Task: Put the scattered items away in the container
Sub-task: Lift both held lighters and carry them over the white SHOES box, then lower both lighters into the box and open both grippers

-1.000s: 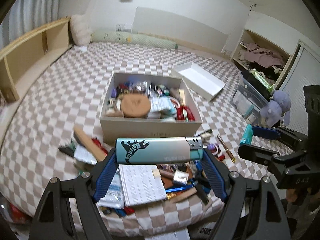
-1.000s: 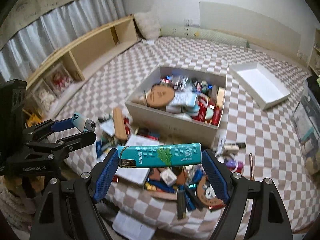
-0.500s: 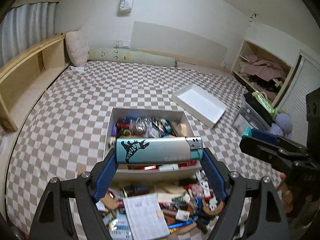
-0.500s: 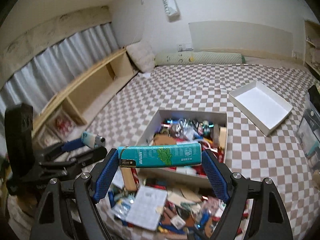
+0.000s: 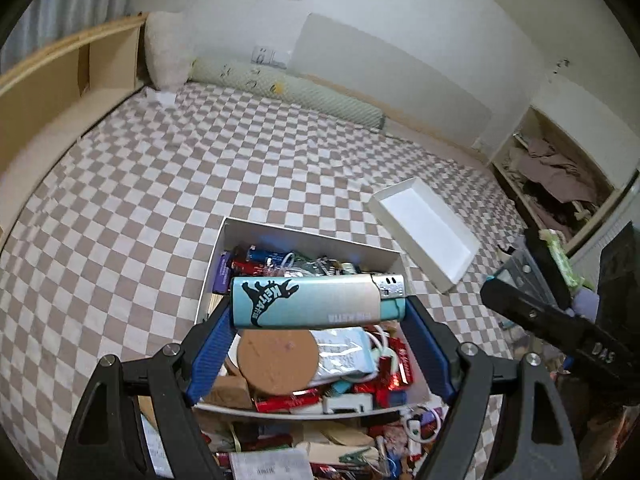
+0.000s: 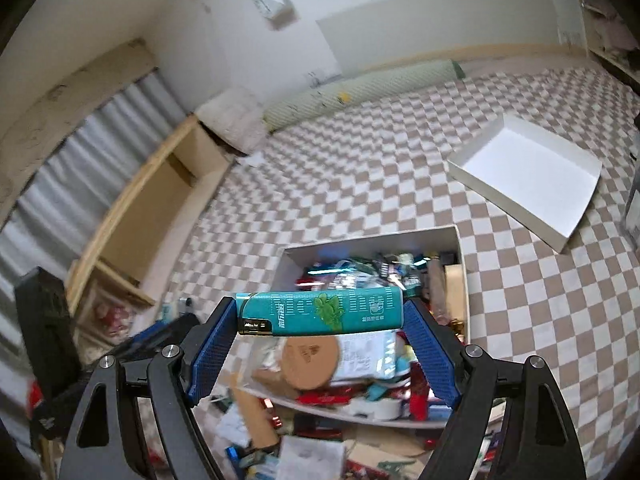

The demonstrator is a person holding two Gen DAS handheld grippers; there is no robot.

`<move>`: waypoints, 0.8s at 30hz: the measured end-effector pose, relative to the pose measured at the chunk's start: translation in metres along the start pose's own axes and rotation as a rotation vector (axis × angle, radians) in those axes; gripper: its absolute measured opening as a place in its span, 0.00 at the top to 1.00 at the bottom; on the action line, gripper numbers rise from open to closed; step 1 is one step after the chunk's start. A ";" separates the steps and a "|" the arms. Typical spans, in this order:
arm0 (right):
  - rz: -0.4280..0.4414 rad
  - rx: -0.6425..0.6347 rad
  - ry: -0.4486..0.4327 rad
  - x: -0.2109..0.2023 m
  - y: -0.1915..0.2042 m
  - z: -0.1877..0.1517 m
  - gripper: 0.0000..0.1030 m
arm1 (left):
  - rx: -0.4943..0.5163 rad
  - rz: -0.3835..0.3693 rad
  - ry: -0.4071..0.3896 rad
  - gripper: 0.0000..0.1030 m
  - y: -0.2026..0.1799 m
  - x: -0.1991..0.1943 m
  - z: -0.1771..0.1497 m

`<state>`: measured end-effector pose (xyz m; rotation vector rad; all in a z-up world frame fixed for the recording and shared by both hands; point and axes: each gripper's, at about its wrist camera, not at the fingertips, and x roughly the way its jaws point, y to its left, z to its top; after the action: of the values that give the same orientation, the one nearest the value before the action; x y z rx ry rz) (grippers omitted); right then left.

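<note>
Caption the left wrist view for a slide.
Left gripper holds a dinosaur-print lighter crosswise above the full box on the checkered bed.

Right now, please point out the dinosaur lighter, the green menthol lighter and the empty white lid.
dinosaur lighter [image 5: 308,302], left wrist view, middle of its body.
green menthol lighter [image 6: 320,311], right wrist view, printed side.
empty white lid [image 6: 532,178], right wrist view, bare inner floor.
</note>
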<state>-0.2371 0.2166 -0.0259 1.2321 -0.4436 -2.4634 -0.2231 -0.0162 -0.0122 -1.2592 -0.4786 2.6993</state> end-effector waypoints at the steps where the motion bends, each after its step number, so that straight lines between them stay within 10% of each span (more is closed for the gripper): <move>1: -0.006 0.007 0.017 0.008 -0.004 0.001 0.19 | -0.002 0.000 0.010 0.20 0.003 0.008 0.002; 24: -0.051 0.130 0.174 0.119 -0.062 0.027 0.19 | -0.014 0.068 0.178 0.20 0.034 0.169 0.042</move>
<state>-0.3363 0.2227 -0.1203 1.5134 -0.5381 -2.3743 -0.3632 -0.0172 -0.1207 -1.5291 -0.4405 2.6083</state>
